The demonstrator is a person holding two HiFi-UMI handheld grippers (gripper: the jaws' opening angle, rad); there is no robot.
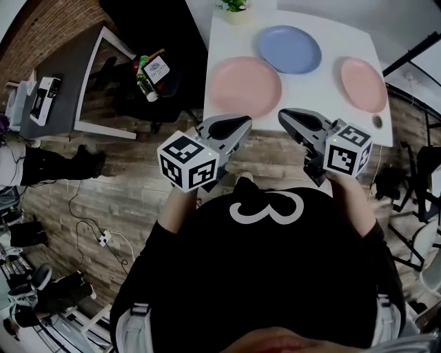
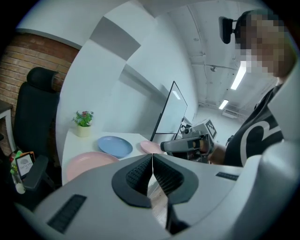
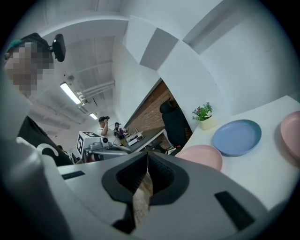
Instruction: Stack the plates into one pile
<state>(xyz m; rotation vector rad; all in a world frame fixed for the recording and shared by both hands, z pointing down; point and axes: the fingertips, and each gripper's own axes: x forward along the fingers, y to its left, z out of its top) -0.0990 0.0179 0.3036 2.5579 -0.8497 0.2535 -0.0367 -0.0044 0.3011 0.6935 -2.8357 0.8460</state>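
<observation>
L gripper (image 1: 241,125) & R gripper (image 1: 285,116) are nearest, both short of the table's near edge, jaws clenched tight w/ nothing btwn them. Beyond, on the white table (image 1: 317,103): big pink plate (image 1: 246,86) at near-left, small pink plate (image 1: 363,84) at right, well apart. Blue plate (image 1: 289,48) sits farther back, just beside the big pink one. Potted plant (image 1: 234,8) at far edge. Progress looks nil: all 3 plates lie flat & separate, so the whole pile is left to build.
</observation>
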